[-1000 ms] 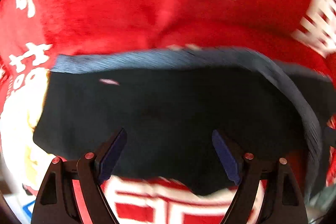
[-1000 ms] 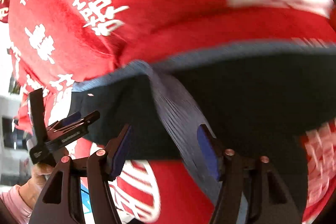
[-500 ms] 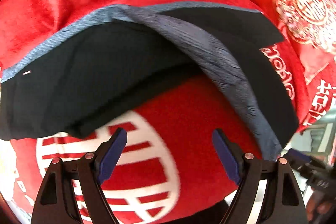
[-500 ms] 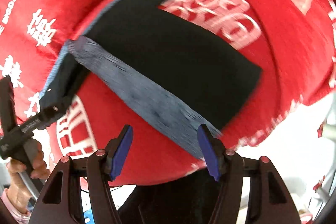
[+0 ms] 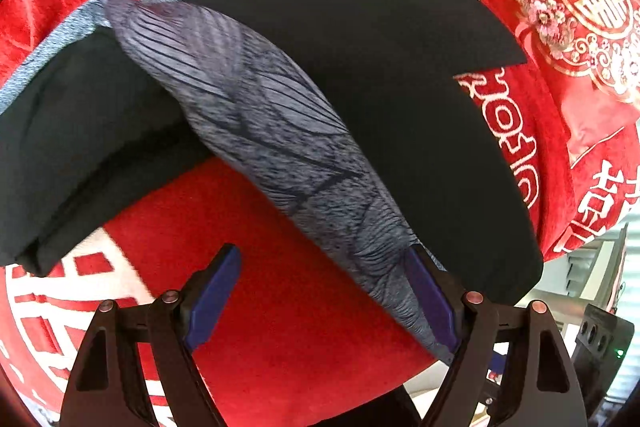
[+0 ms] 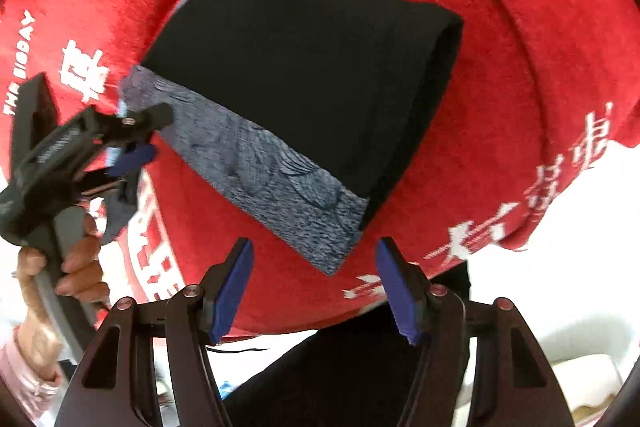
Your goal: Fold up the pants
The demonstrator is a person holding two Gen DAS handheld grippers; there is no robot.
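Black pants (image 5: 400,99) with a grey patterned waistband (image 5: 280,147) lie on a red blanket; they also show in the right wrist view (image 6: 300,67). My left gripper (image 5: 324,303) is open, its right finger (image 5: 432,303) touching the near end of the waistband. From the right wrist view the left gripper (image 6: 132,143) sits at the waistband's left end (image 6: 168,107). My right gripper (image 6: 316,287) is open and empty, just short of the waistband's near corner (image 6: 328,247).
The red blanket (image 5: 280,327) with white characters covers the surface; its front edge (image 6: 520,239) drops off near my right gripper. A red embroidered cushion (image 5: 580,7) lies at the far right. A person's hand (image 6: 76,259) holds the left gripper.
Both grippers have pulled back from over the pants toward the blanket's near edge. The pants have come to rest flat, with the waistband nearest the grippers.
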